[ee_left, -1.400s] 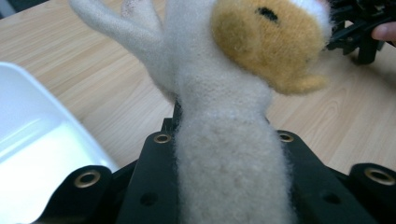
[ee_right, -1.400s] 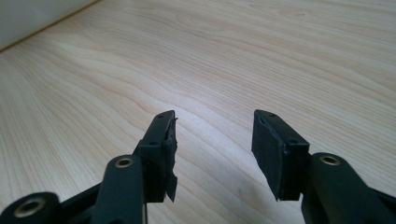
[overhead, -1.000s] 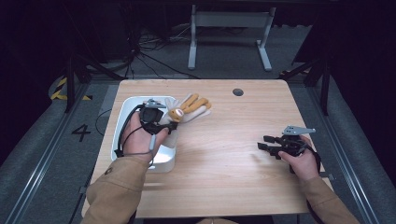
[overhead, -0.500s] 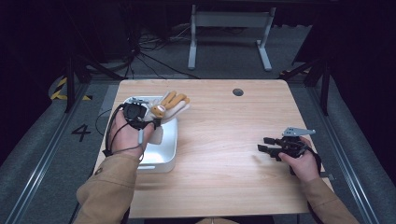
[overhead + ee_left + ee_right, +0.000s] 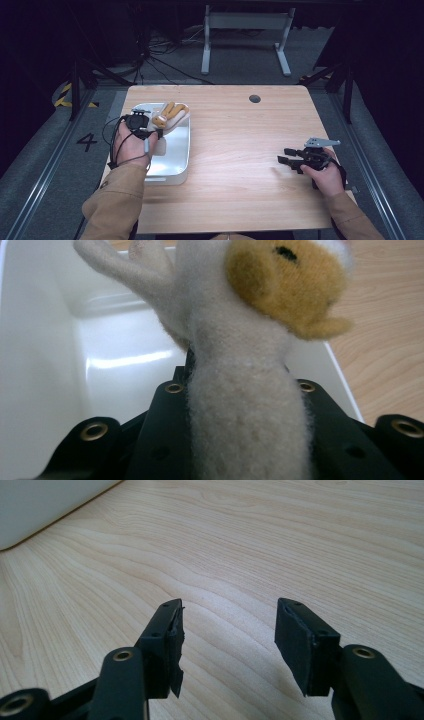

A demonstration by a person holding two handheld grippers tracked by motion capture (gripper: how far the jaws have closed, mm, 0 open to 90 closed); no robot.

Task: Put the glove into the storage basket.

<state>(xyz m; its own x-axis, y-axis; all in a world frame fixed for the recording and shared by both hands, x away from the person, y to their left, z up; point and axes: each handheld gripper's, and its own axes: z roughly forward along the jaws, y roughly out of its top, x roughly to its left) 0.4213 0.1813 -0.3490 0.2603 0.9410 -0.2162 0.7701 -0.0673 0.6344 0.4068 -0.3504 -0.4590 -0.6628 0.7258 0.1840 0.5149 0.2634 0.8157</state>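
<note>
On the wooden counter (image 5: 235,150), my left tongs (image 5: 156,125) clamp a plush toy (image 5: 250,390) above the white tub (image 5: 172,160) while my right tongs (image 5: 227,645) gape empty.

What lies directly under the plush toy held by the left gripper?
The white tub lies under the plush toy; its pale glossy floor shows beside the toy. The left gripper grips the toy, whose body covers the floor straight beneath it.

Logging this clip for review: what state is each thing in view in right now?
plush toy: held up over the far end of the bin
left gripper: shut on plush toy
right gripper: open, nothing between the jaws, above bare wood
white bin: upright on the table's left side
table: level
</note>
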